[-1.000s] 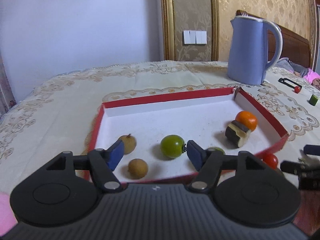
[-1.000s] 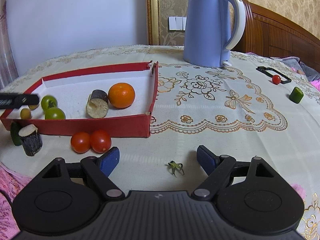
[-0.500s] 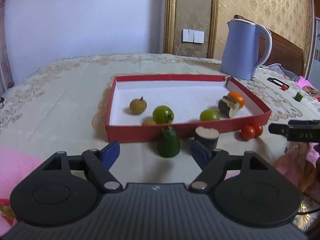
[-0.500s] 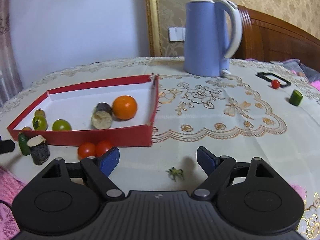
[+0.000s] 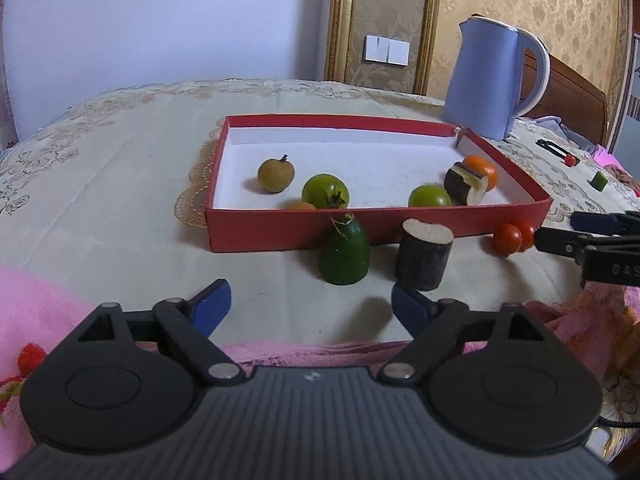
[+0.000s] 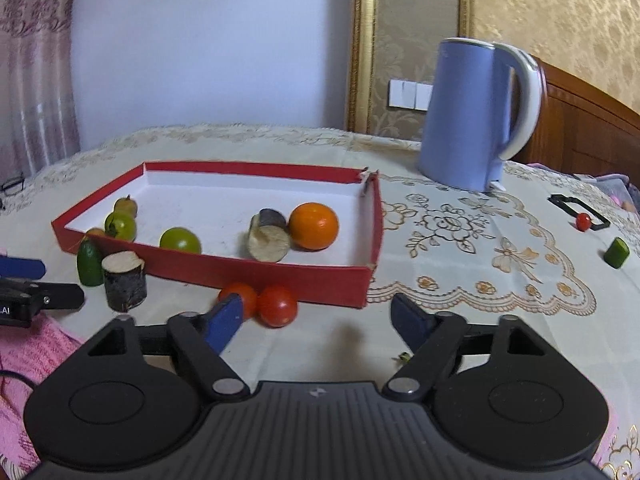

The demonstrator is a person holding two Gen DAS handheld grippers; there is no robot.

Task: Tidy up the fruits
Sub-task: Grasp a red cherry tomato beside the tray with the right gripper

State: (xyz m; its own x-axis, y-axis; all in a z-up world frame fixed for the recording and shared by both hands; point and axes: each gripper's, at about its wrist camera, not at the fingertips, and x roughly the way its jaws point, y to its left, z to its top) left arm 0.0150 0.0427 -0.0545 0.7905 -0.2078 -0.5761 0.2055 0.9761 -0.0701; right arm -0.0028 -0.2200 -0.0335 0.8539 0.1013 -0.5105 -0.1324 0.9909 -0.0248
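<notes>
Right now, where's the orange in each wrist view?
Left wrist: the orange sits right of centre, in the red box's far right corner, half hidden behind a dark cut cylinder.
Right wrist: orange at centre, fully visible, the cylinder on its left.
Shared landmark: the blue kettle.

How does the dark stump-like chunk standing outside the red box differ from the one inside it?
The chunk outside stands upright on the tablecloth, pale cut face up; the chunk inside lies on its side, cut face toward the camera. The outside one stands beside a green cucumber end; the inside one rests by the orange in the red box. Both have dark skin and pale flesh.
</notes>
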